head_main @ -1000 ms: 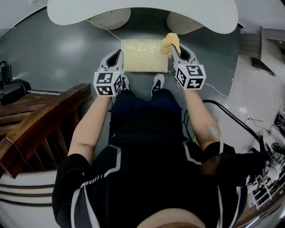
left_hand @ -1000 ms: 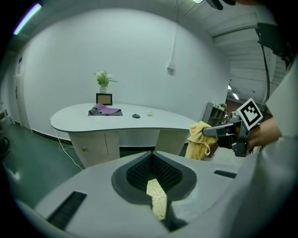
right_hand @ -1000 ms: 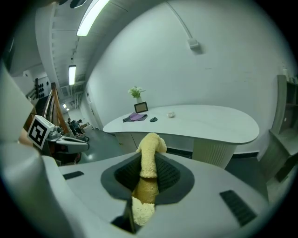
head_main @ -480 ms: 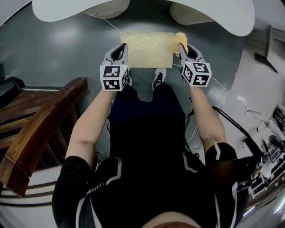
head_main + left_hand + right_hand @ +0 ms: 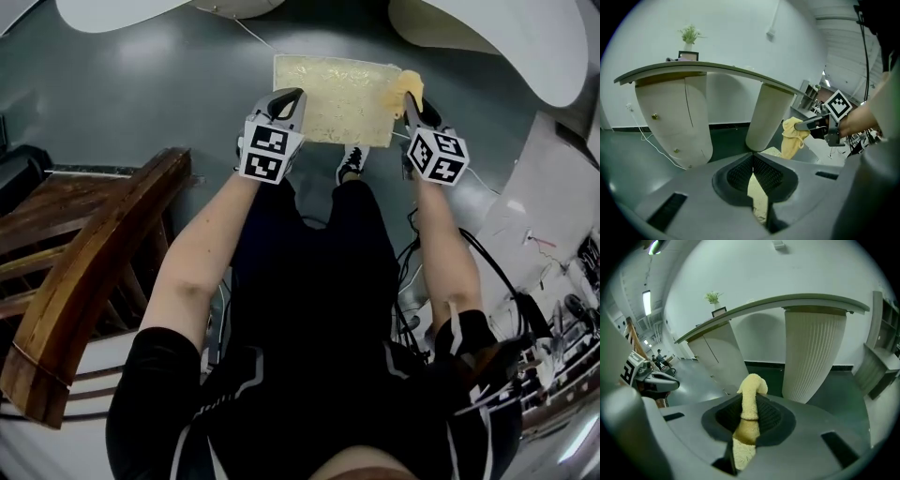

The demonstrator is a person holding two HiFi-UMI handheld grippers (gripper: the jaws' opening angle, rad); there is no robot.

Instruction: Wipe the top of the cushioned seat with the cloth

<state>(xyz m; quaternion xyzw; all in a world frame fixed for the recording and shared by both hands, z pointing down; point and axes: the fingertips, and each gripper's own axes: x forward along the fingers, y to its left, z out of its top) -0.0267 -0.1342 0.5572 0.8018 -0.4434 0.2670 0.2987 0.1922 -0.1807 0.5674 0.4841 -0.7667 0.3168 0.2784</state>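
The cushioned seat [image 5: 328, 84] is a pale yellow rectangle on the floor ahead of the person's feet. My left gripper [image 5: 287, 96] is at the seat's left edge, jaws shut with nothing between them; in the left gripper view [image 5: 752, 157] the seat [image 5: 759, 197] shows through the gap below the tips. My right gripper [image 5: 411, 94] is at the seat's right edge, shut on a yellow cloth [image 5: 405, 84]. The right gripper view has the cloth [image 5: 749, 408] bunched upright between the jaws [image 5: 750, 401]. Seen from the left gripper, the cloth [image 5: 791, 139] hangs from the right gripper [image 5: 811, 125].
A white table top [image 5: 525, 37] on a ribbed column [image 5: 813, 352] and a curved cabinet leg [image 5: 677, 117] stands just beyond the seat. Dark wooden furniture [image 5: 84, 253] is at the left. Cables [image 5: 487, 262] and clutter lie on the floor at the right.
Both grippers and the seat sit further right and higher in the head view. The cloth has shifted from the seat's far right corner to just off its right edge.
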